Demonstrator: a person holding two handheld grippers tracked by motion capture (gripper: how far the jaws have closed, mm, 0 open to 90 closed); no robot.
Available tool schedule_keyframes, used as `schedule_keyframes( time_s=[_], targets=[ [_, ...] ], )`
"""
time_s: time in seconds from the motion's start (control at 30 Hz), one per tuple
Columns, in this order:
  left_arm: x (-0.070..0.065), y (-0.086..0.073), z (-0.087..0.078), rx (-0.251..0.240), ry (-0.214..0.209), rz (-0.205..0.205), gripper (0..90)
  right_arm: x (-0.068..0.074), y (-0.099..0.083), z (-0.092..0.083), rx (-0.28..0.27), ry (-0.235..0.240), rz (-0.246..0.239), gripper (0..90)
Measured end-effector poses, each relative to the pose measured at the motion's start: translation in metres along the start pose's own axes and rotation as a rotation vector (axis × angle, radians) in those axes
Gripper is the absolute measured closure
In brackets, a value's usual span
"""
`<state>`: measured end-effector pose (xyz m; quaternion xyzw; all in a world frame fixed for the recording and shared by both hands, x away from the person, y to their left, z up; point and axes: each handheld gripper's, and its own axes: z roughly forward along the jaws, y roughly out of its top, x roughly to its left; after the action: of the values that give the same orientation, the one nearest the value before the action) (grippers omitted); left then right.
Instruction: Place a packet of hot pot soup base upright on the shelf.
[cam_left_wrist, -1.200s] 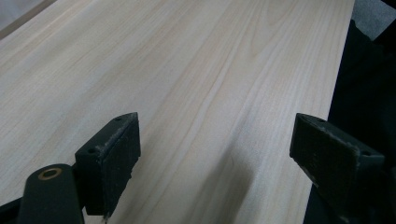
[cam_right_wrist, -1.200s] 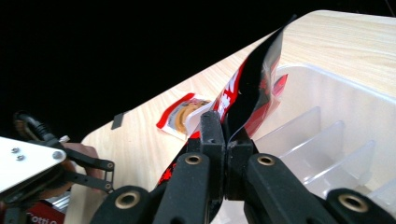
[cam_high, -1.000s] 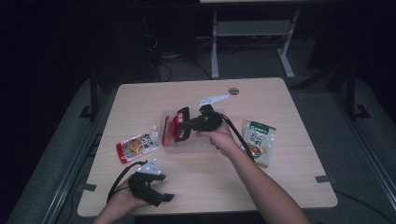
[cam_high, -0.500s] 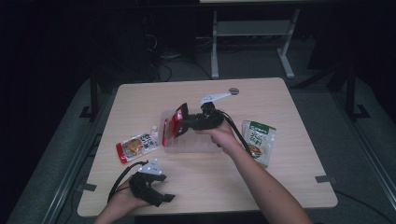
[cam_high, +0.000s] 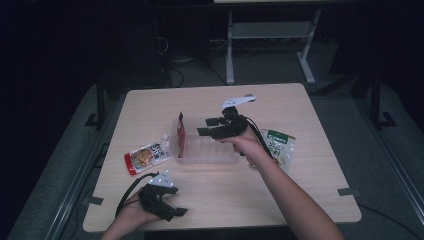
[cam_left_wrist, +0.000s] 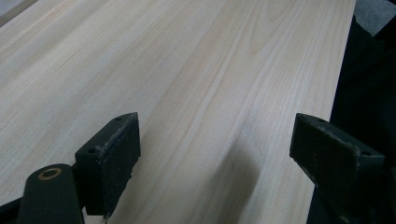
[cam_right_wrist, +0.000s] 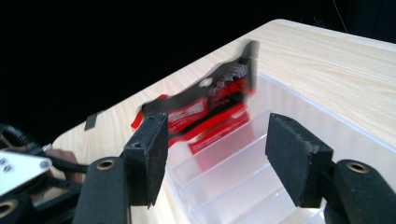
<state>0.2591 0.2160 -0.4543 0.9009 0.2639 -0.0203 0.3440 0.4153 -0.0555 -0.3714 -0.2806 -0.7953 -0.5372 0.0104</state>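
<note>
High view: dim, soft, dark surroundings; only the counter (cam_high: 300, 110) is lit. Right gripper view: red packet (cam_right_wrist: 205, 109) motion-blurred against black background. Left gripper view: bright, faint shadow at lower centre.

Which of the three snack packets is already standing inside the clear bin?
The red packet, upright at the clear bin's left end. The orange-and-red one and the green one lie flat on the table.

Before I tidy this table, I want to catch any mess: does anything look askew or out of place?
One thing: the red packet stands on edge against the left end wall of the clear bin, its top poking above the rim, not lying flat. The orange snack pouch and green pouch lie flat on the table beside the bin. Nothing looks spilled.
</note>
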Motion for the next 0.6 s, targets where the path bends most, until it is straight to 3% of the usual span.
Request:
schedule_keyframes(
  time_s=[0.33,0.6],
  targets=[
    [0.002,-0.001,-0.004,-0.027,0.015,-0.020,15.8,0.015,-0.005,-0.018,0.074,-0.054,-0.097,33.5],
    [0.004,-0.001,-0.005,-0.035,0.025,-0.021,15.8,0.023,-0.018,-0.037,0.094,-0.082,-0.120,30.7]
  ],
)
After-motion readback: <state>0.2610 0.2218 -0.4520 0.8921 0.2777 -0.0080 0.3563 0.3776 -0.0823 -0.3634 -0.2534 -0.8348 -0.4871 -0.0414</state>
